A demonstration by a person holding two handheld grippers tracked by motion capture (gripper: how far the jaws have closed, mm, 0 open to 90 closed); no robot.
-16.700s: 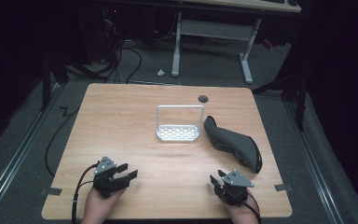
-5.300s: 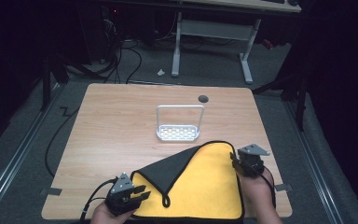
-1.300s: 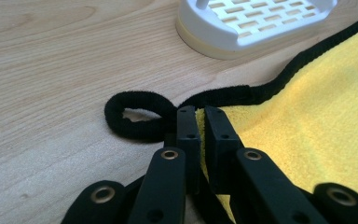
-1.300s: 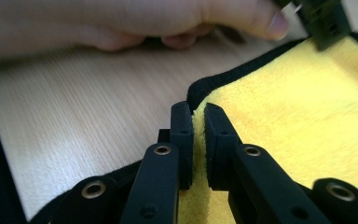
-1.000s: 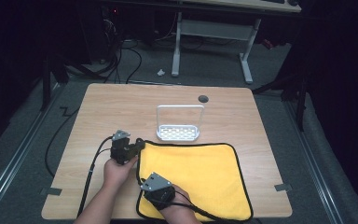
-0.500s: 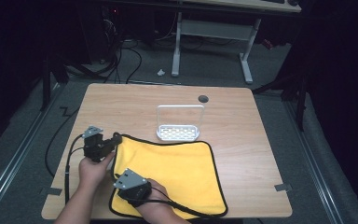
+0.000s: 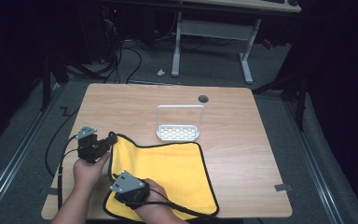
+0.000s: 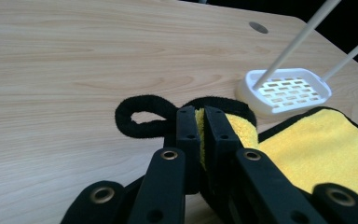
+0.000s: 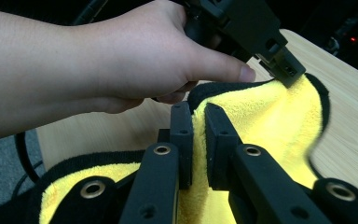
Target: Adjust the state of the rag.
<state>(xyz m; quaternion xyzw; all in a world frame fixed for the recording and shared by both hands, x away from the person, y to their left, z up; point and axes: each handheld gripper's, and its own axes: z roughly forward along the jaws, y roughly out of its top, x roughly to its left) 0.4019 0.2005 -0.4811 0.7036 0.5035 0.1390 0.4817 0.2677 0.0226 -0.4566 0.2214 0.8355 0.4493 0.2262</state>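
From above, the yellow cloth (image 7: pixel 168 172) lies spread on the table (image 7: pixel 261 154), near the white tray (image 7: pixel 178 133). Left gripper (image 8: pixel 200 135) is clamped on its far-left corner. Right gripper (image 9: pixel 198 135) pinches the near-left edge. Looks like repositioning or folding; next, both should move together.

A light wooden table (image 7: pixel 242 140) with rounded corners stands mid-room, a small round dark grommet hole (image 7: pixel 203 98) near its far edge at about 1 o'clock from its centre. Grey carpet (image 7: pixel 279 84) covers the floor around it. At 12 o'clock, beyond the table, a white metal desk frame (image 7: pixel 212 35) rises on two legs, with black cables (image 7: pixel 121 56) tangled on the floor toward 11 o'clock. Metal rails (image 7: pixel 14 161) run along the floor at 9 and 3 o'clock. The surroundings are very dark (walls cannot be made out); light falls mainly on the tabletop.
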